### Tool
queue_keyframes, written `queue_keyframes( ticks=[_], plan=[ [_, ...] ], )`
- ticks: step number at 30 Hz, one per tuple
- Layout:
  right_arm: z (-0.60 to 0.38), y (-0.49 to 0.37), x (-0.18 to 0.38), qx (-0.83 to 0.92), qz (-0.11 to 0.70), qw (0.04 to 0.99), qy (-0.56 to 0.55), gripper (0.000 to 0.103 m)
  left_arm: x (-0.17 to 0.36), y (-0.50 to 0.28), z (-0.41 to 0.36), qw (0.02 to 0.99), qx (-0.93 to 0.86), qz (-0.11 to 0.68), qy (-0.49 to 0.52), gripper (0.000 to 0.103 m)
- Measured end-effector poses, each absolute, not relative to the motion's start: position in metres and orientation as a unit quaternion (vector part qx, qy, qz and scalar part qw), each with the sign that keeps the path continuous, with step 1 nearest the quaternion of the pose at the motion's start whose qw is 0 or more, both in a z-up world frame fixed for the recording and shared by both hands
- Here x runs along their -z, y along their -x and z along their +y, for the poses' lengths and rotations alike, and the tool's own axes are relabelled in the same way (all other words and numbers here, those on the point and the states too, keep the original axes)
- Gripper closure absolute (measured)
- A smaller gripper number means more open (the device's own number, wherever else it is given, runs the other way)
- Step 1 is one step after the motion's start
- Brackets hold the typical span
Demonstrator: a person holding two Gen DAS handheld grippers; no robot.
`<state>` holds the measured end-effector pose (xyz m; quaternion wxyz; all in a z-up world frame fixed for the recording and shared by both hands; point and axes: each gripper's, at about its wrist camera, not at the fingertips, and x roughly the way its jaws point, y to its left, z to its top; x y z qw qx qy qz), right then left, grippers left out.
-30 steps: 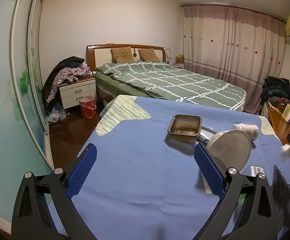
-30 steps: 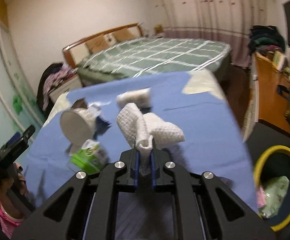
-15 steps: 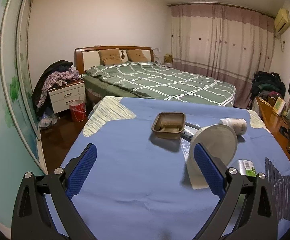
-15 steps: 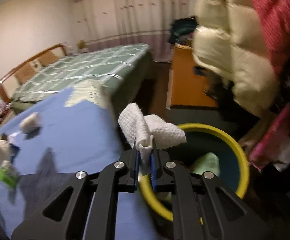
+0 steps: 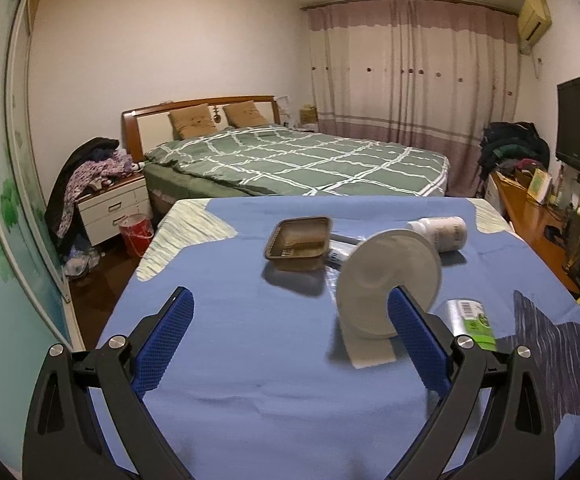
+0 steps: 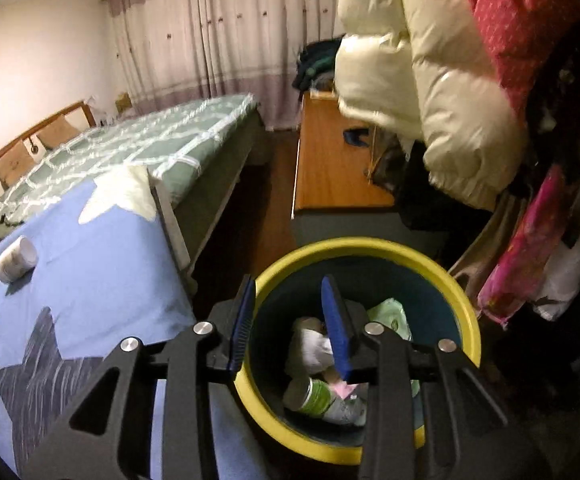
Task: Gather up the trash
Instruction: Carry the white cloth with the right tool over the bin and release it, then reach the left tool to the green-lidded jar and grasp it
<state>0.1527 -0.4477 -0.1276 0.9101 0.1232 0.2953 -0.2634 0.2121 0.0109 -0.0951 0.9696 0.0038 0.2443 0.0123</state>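
Blue cloth [image 5: 249,360] covers the table where the trash waits, so each piece lies within easy reach. The left gripper [image 5: 290,344] hangs above it with jaws wide apart and empty. Beyond it lie a brown plastic tray [image 5: 298,243], a round white paper lid [image 5: 388,280], a white pill bottle [image 5: 440,231] and a green-labelled carton [image 5: 474,322]; its barcode shows, but no writing is readable. The right gripper [image 6: 287,326] hovers over the yellow-rimmed dark bin [image 6: 370,245] beside the table, jaws partly open, holding nothing. A white crumpled cloth [image 6: 310,350] lies inside the bin.

R gripper [image 6: 287,322] now apart over bin [image 6: 466,320] — cloth [image 6: 310,350] gone from jaws, inside bin.
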Motion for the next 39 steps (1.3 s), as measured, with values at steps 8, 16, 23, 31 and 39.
queue_keyframes(
  ticks=[8,16,23,31,39],
  plan=[
    [-0.438,-0.155,0.123,0.253,0.286,0.918,-0.109,0.064,0.098,-0.214,-0.034,0.952,0.079,0.294,-0.015,0.007],
    [-0.438,-0.154,0.123,0.240,0.283,0.922,-0.114,0.060,0.120,-0.239,-0.079,0.921,0.119,0.370,-0.016,0.007],
    [-0.438,-0.153,0.123,0.230,0.280,0.924,-0.120,0.059,0.136,-0.258,-0.095,0.906,0.120,0.405,-0.026,0.035],
    [-0.442,-0.144,0.119,0.206,0.268,0.931,-0.135,0.059,0.129,-0.254,-0.107,0.906,0.129,0.400,-0.044,0.053],
    [-0.466,-0.117,0.107,0.213,0.264,0.933,-0.122,0.059,0.100,-0.237,-0.163,0.904,0.193,0.377,-0.054,0.053]
  ],
)
